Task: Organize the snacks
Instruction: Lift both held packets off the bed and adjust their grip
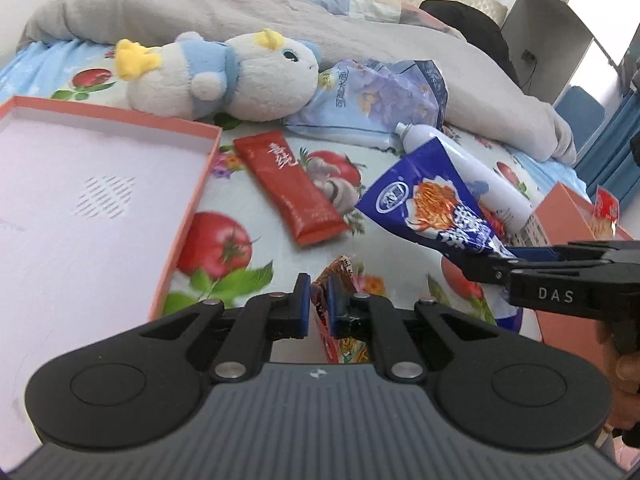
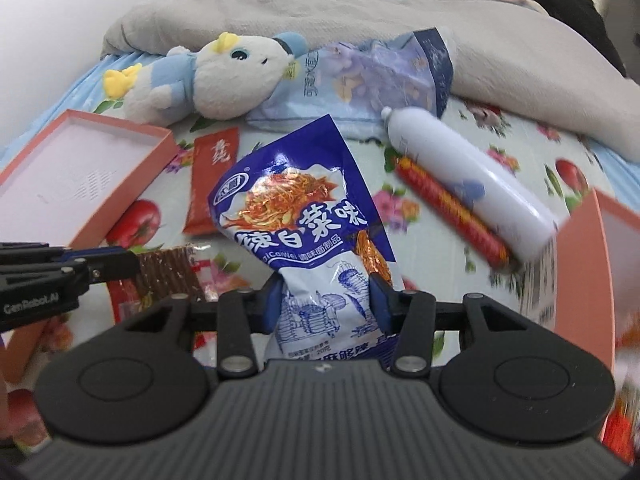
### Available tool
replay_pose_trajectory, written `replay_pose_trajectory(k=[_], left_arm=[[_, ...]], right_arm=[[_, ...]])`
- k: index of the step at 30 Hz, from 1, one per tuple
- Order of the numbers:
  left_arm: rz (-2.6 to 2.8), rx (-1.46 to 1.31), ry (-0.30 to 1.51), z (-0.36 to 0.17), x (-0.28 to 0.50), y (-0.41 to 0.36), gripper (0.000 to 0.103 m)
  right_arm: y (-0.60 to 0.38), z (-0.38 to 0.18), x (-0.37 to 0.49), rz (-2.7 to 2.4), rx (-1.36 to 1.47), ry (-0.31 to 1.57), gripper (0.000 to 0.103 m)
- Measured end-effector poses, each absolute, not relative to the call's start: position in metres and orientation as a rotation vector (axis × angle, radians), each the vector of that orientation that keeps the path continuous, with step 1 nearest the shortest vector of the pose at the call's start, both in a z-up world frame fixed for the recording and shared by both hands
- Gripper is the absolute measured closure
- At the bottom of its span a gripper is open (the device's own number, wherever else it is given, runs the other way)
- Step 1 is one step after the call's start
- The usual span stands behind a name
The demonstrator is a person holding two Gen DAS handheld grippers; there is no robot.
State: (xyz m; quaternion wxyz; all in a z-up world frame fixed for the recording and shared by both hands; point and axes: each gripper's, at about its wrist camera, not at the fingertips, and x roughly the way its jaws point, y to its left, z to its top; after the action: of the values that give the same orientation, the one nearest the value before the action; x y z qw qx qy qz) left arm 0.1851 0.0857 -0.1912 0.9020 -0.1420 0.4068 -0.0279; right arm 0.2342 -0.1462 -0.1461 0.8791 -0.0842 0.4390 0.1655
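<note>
My right gripper (image 2: 325, 300) is shut on a blue and white snack bag (image 2: 296, 216) and holds it above the bed; the bag also shows in the left wrist view (image 1: 432, 204). My left gripper (image 1: 318, 308) is shut on a red snack packet (image 1: 336, 280), which shows in the right wrist view (image 2: 168, 276) with brown sticks inside. A red sachet (image 1: 288, 188) lies flat on the fruit-print sheet. An open pink box lid (image 1: 188, 216) lies at left.
A plush toy (image 1: 216, 76) and a pale blue snack bag (image 1: 372, 96) lie behind. A white bottle (image 2: 468, 180) and a red sausage stick (image 2: 452, 212) lie at right, beside another pink box (image 2: 580, 264). A grey blanket (image 1: 280, 12) runs along the back.
</note>
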Motion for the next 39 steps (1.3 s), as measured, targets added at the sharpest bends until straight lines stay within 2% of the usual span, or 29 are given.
replay_pose_trajectory(k=[15,28,31,33,35,36,39], left_arm=[[-0.039,-0.279,0.888,-0.185,0.110,0.081,0.092],[-0.079,-0.199,1.014,-0.196,0.099,0.068,0.090],[-0.073,-0.178,1.036,-0.197,0.102,0.064,0.075],[-0.070,-0.170,1.031,-0.195,0.102,0.062,0.056],[-0.064,-0.160,1.027,-0.195,0.102,0.061,0.044],[-0.061,-0.157,1.028,-0.194,0.102,0.061,0.039],[-0.057,-0.149,1.025,-0.194,0.103,0.060,0.033]], right_arm=[[-0.173,-0.154,0.141,0.259,-0.117,0.995,0.055],[-0.184,-0.168,0.125,0.375,-0.026,1.074,0.051],[-0.183,-0.167,0.125,0.438,-0.018,1.070,0.049],[-0.183,-0.165,0.127,0.459,-0.015,1.056,0.041],[-0.184,-0.164,0.127,0.466,-0.017,1.036,0.024],[-0.185,-0.164,0.127,0.464,-0.023,1.024,0.023],[-0.188,-0.164,0.128,0.464,-0.032,0.979,0.023]])
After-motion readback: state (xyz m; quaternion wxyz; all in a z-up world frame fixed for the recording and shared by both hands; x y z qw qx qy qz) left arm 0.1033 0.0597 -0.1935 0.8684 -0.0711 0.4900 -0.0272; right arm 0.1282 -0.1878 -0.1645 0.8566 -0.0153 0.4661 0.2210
